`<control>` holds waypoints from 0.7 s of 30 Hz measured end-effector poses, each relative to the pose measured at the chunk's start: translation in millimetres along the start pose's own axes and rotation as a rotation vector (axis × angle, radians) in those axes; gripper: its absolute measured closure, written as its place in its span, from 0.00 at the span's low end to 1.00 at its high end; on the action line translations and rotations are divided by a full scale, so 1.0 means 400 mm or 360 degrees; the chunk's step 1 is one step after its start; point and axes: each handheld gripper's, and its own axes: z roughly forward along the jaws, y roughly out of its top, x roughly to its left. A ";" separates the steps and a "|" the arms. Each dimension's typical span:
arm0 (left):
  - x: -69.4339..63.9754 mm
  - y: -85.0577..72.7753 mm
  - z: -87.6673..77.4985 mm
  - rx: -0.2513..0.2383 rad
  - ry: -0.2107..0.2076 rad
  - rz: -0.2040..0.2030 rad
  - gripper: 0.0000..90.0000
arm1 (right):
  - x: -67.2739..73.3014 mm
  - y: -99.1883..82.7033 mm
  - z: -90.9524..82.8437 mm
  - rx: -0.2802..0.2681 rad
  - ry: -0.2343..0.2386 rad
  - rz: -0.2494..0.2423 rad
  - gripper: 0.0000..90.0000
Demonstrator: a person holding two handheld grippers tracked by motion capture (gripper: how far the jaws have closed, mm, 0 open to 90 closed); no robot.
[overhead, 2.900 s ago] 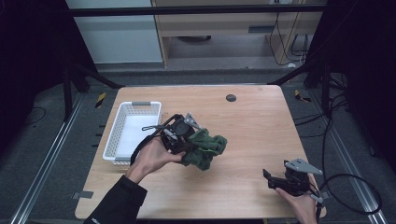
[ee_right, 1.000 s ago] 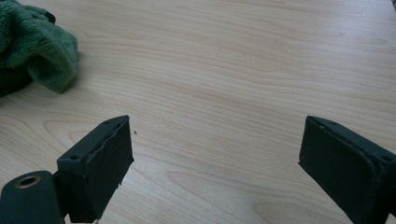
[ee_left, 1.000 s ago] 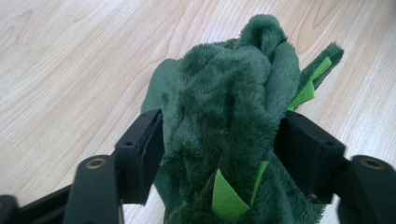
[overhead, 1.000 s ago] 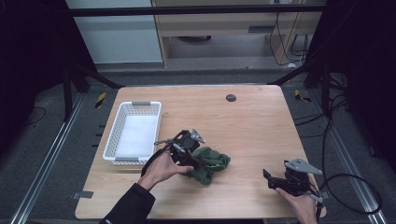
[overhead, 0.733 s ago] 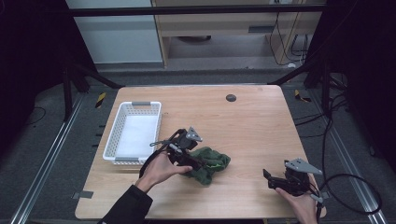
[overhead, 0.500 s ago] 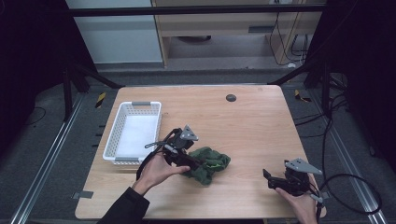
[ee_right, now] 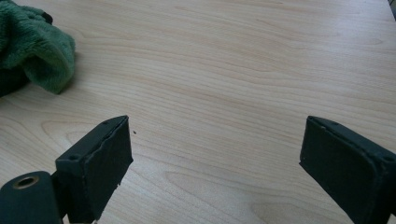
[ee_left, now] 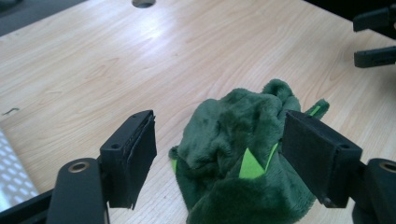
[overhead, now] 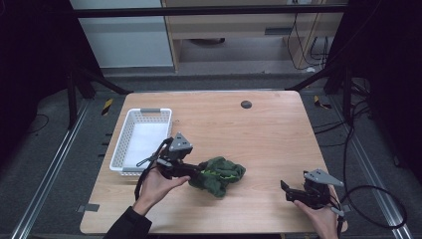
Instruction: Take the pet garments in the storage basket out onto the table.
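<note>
Left gripper (ee_left: 219, 154) straddles the green toy (ee_left: 243, 154) near the table's front edge, jaws spread; right gripper (ee_right: 215, 163) spread too.

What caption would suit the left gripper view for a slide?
Open left gripper straddling a crumpled dark green plush toy lying on the light wooden table.

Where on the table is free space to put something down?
Bare wood runs from the green plush toy back to the round hole, and between toy and right gripper. Crowded: the near-left, with white basket, left gripper and toy.
</note>
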 end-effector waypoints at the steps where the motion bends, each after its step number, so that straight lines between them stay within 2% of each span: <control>1: 0.002 -0.005 -0.005 -0.0014 0.0008 -0.0008 0.29 | -0.001 0.000 0.000 -0.0001 -0.0002 -0.0006 0.10; 6: 0.013 -0.033 -0.036 -0.0086 0.0037 -0.0028 0.30 | 0.000 0.000 -0.001 -0.0002 -0.0003 0.0000 0.10; 10: 0.020 -0.059 -0.051 -0.0113 0.0064 -0.0049 0.30 | -0.002 -0.002 -0.001 0.0000 -0.0005 -0.0002 0.10; 15: 0.041 -0.118 -0.075 -0.0151 0.0136 -0.0103 0.30 | -0.001 -0.002 0.000 0.0001 -0.0006 -0.0007 0.10; 21: 0.055 -0.173 -0.095 -0.0191 0.0168 -0.0162 0.31 | -0.001 -0.005 0.001 0.0001 -0.0013 -0.0015 0.10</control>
